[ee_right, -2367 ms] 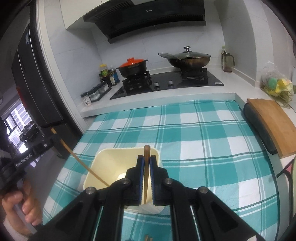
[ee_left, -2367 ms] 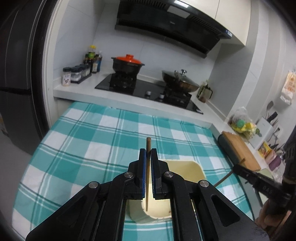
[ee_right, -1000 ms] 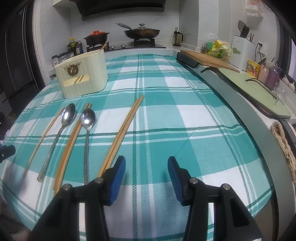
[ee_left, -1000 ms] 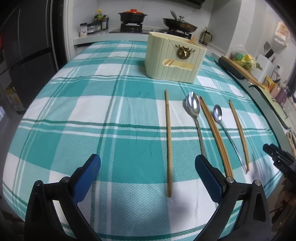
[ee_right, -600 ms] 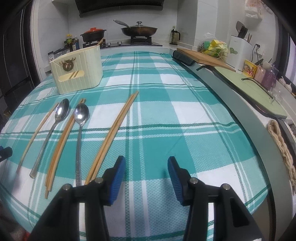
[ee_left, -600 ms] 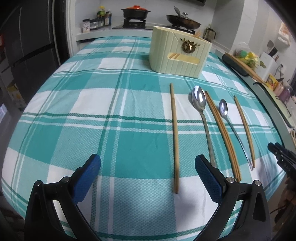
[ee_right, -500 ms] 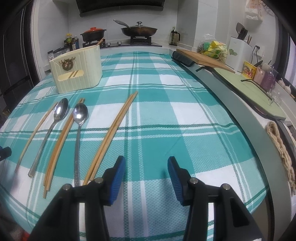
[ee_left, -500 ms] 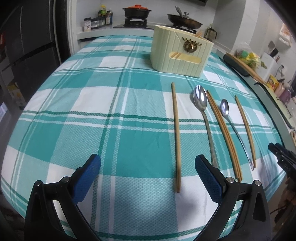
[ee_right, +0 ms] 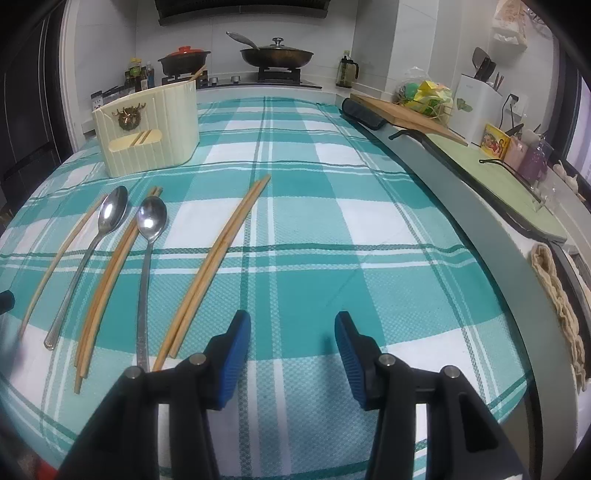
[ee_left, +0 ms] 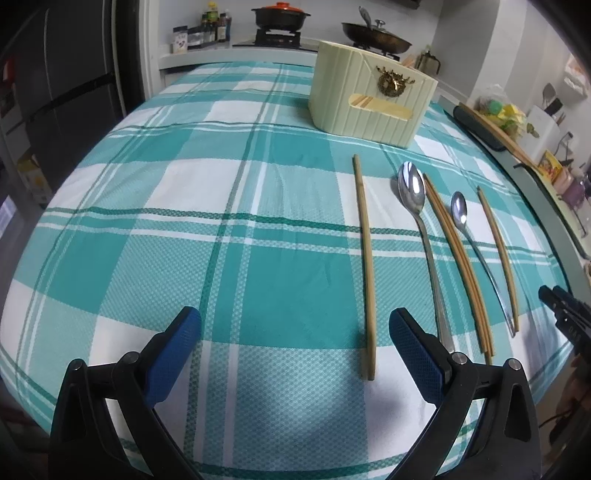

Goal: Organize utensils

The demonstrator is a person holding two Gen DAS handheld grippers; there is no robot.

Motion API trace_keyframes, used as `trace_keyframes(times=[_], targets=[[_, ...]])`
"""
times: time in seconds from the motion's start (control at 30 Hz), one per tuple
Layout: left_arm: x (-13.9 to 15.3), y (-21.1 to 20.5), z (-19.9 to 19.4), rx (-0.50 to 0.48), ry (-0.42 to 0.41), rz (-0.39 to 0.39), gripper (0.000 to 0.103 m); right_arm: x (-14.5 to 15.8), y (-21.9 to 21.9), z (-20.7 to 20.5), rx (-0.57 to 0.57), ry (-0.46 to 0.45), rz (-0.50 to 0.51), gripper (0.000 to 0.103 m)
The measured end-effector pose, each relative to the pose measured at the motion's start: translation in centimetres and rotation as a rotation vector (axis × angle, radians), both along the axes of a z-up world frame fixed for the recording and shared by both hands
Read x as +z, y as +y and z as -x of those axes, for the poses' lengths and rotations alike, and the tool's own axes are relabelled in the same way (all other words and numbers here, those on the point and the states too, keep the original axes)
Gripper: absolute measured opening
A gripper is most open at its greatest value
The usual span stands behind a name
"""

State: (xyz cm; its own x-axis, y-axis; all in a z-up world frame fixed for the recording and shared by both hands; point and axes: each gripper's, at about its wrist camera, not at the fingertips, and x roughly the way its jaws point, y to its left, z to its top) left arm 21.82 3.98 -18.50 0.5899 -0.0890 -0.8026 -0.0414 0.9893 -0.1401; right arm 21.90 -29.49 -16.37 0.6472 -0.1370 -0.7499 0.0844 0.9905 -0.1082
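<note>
Nearest the viewer, two black grippers with ribbed blue pads angle down toward a table. The left gripper [ee_left: 294,343] has its fingers spread wide and empty, with the near end of a single bamboo chopstick [ee_left: 365,266] lying between them on the cloth. The right gripper [ee_right: 292,345] is partly spread and also empty, its left pad [ee_right: 236,354] just beside the near end of a chopstick pair [ee_right: 218,258]. The utensils lie in a loose row on a woven teal-and-white checked tablecloth [ee_left: 184,229]: slim, pale bamboo chopsticks alternate with two shiny steel spoons, a larger spoon [ee_left: 415,206] and a smaller spoon [ee_left: 461,218], with another chopstick pair [ee_left: 454,254] between them. Beyond them stands a cream, ribbed plastic utensil holder [ee_left: 369,92] with a gold stag emblem [ee_left: 390,83]; a chopstick tip pokes above its rim. Farthest back are a stove, an orange-lidded pot [ee_left: 280,14] and a lidded wok [ee_right: 276,55].
</note>
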Motion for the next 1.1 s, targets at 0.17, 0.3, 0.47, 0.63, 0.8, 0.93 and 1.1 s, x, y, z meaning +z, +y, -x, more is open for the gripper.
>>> trace_keyframes(times=[0.17,0.3,0.47,0.63,0.8,0.93,1.1], targets=[[-0.2,0.2,0.0,0.006,0.008,-0.002,0.102,-0.4,0.1,-0.1,0.001,0.011,0.005,0.048],[-0.3,0.3,-0.3,0.011,0.011,-0.005,0.102,-0.4,0.1,-0.2,0.0,0.009,0.0,0.048],[-0.6,0.3,-0.4,0.014,0.021,-0.005,0.102,-0.1,-1.2,-1.4,-0.01,0.003,-0.109,0.048],[-0.5,0.3,-0.5,0.014,0.015,-0.013,0.102,0.1,-2.0,-3.5,-0.002,0.014,-0.252,0.046],[-0.5,0.4,-0.6,0.017,0.012,-0.014,0.102,-0.2,-0.5,-5.6,0.046,0.037,-0.302,0.036],[-0.5,0.6,-0.6,0.023,0.015,-0.013,0.102,-1.1,0.4,-6.9,0.062,0.066,-0.305,0.028],[-0.5,0.7,-0.5,0.028,0.013,-0.011,0.102,-2.0,0.6,-7.2,0.052,0.095,-0.266,0.027]])
